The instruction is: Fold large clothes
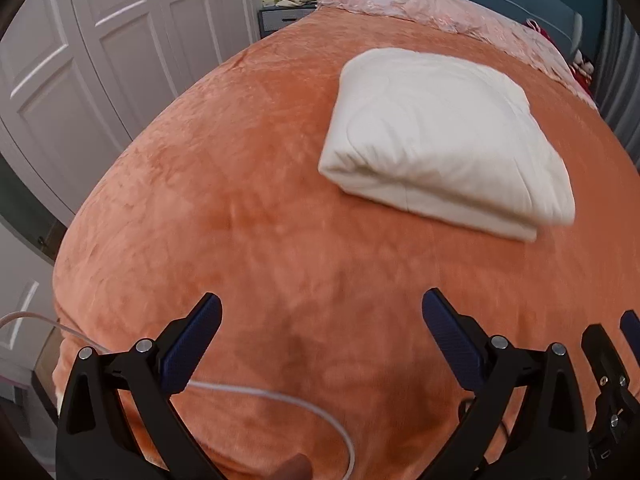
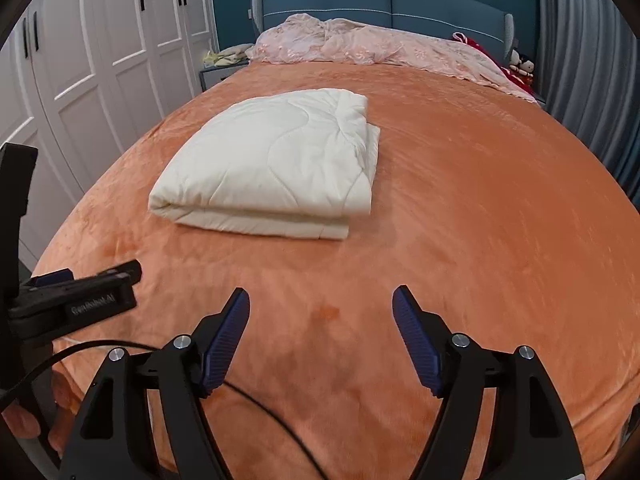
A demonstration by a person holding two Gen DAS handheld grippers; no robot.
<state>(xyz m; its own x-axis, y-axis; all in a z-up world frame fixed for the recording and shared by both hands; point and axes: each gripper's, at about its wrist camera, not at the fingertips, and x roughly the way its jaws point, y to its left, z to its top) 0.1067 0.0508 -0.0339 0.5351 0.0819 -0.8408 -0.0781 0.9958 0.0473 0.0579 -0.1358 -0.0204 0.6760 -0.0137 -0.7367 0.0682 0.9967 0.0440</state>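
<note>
A cream quilt (image 2: pixel 268 164), folded into a thick rectangular bundle, lies on the orange bed (image 2: pixel 480 240), well ahead of both claws, its folded edge facing them and its long axis seemingly running away toward the headboard (image 2: pixel 392 0). The left claw (image 1: pixel 322 320) and right claw (image 2: pixel 320 312) both stand wide open and empty, apart from the quilt. Neither looks clearly nearer; the quilt lies ahead-right of the left claw, ahead-left of the right
</note>
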